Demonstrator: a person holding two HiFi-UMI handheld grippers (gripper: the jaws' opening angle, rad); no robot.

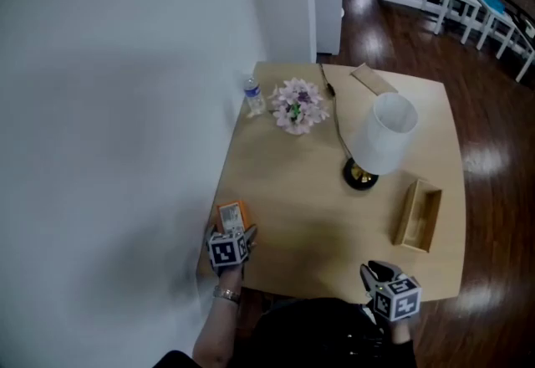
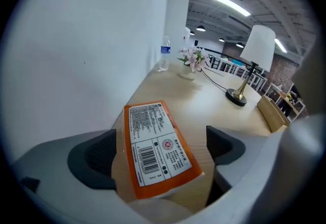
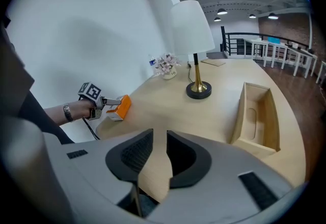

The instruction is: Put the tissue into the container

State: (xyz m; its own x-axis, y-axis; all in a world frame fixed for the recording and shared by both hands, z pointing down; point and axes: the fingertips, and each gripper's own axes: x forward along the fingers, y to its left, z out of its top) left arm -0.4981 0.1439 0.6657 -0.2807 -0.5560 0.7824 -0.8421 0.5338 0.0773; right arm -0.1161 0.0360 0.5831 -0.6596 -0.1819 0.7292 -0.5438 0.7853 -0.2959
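Observation:
The tissue pack [image 1: 232, 215], orange with a white printed label, lies at the table's near left corner next to the wall. My left gripper [image 1: 236, 232] is open wide around it. In the left gripper view the tissue pack [image 2: 155, 149] sits between the two pads with a thin gap on each side. The container, an open wooden box [image 1: 418, 216], rests empty near the table's right edge, far from the pack. My right gripper [image 1: 376, 270] hovers at the table's near edge, close to the wooden box [image 3: 257, 116]. Its jaws stand nearly together with nothing between them.
A lamp [image 1: 380, 136] with a white shade and a brass base stands mid-table, its cable running to the back. A vase of flowers [image 1: 297, 105] and a water bottle [image 1: 254, 97] sit at the back left. The white wall [image 1: 125, 107] runs along the table's left side.

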